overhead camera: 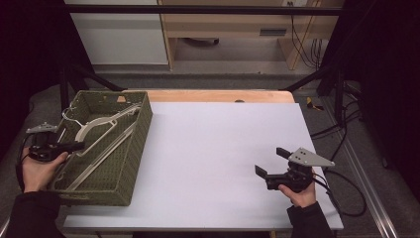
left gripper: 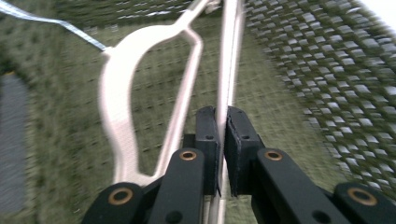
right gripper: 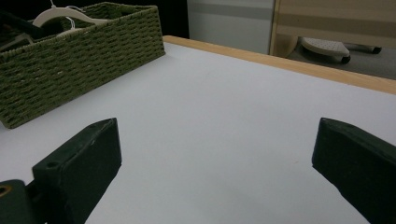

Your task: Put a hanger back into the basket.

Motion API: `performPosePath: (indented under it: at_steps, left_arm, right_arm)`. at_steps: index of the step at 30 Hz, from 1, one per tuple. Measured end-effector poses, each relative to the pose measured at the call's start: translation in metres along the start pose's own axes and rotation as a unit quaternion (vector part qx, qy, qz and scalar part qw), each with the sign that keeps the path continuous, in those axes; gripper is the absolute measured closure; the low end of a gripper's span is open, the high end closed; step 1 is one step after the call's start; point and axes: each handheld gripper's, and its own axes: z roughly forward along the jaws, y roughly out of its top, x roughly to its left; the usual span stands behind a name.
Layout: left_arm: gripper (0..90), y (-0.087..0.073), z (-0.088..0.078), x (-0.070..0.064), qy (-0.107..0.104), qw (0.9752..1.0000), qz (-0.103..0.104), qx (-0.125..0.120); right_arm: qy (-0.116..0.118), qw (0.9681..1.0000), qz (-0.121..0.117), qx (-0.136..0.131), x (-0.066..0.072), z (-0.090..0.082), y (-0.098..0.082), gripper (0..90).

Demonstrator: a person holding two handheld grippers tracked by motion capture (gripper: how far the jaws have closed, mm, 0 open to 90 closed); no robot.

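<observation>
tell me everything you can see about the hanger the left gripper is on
The hanger is off-white and looks like plastic, with curved shoulders, a straight bottom bar and a thin wire hook at the far end. It lies tilted inside the green woven basket, among other pale hangers. The left gripper is shut on its straight bar, which runs up between the two black jaws in the left gripper view.
</observation>
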Motion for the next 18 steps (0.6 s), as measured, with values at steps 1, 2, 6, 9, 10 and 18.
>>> performPosePath:
  at_steps: [1, 2, 6, 9, 10, 18]
  left_arm:
    - [83.7, 0.000, 0.001, 0.000, 0.006, 1.0000, -0.004, 0.004]
    - [83.3, 0.000, 0.002, 0.000, 0.013, 0.9999, -0.005, 0.008]
    - [77.6, -0.001, 0.008, 0.000, 0.053, 0.9977, -0.002, 0.042]
    - [68.5, -0.002, 0.011, -0.001, 0.083, 0.9949, -0.003, 0.058]
    - [64.7, -0.001, 0.011, -0.001, 0.086, 0.9947, -0.007, 0.057]
    - [49.4, 0.003, -0.006, -0.005, 0.109, 0.9937, -0.023, 0.002]
  right_arm:
    - [0.000, 1.0000, -0.001, 0.000, 0.000, 0.000, 0.000, 2.0]
    - [0.000, 1.0000, -0.001, 0.001, 0.000, 0.000, 0.000, 2.0]
    - [0.000, 1.0000, -0.002, 0.002, 0.000, 0.001, 0.000, 2.0]
    - [0.000, 1.0000, -0.001, 0.002, 0.000, 0.001, 0.000, 2.0]
    - [0.000, 1.0000, -0.001, 0.002, 0.000, 0.001, 0.000, 2.0]
    - [0.000, 1.0000, -0.001, 0.002, 0.000, 0.002, -0.001, 2.0]
